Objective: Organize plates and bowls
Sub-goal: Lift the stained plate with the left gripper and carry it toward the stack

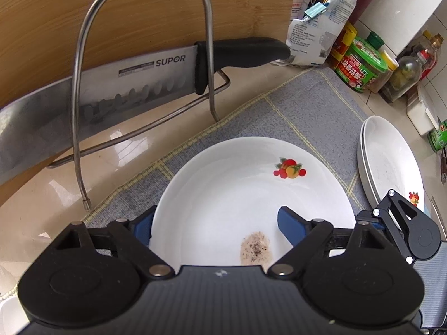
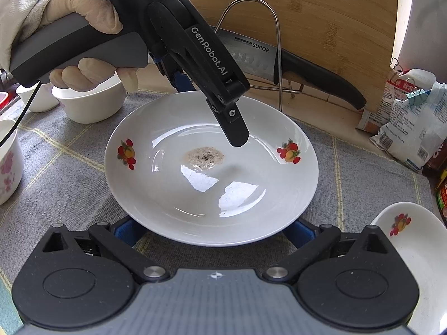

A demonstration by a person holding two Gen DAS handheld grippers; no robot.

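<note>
kitchen counter, grey checked mat (image 2: 69,150). soiled fruit-print plate (image 2: 212,167) flat at mat centre, stack of plates (image 1: 391,162) near, to its right. left gripper (image 1: 215,223) straddles plate rim, one finger (image 1: 290,223) over plate well, grip not confirmed. right gripper (image 2: 212,231) wide, plate edge between fingers, untouched. step: picking up plate. next: pinch rim, lift level onto stack.

Beige glossy countertop (image 1: 42,223), grey checked cloth (image 1: 307,106), upright wooden board (image 1: 56,28), white tiled wall (image 1: 405,8).

bright even daylight, window glare on the plate (image 2: 237,192), soft shadows, fisheye bending at dark corners
</note>
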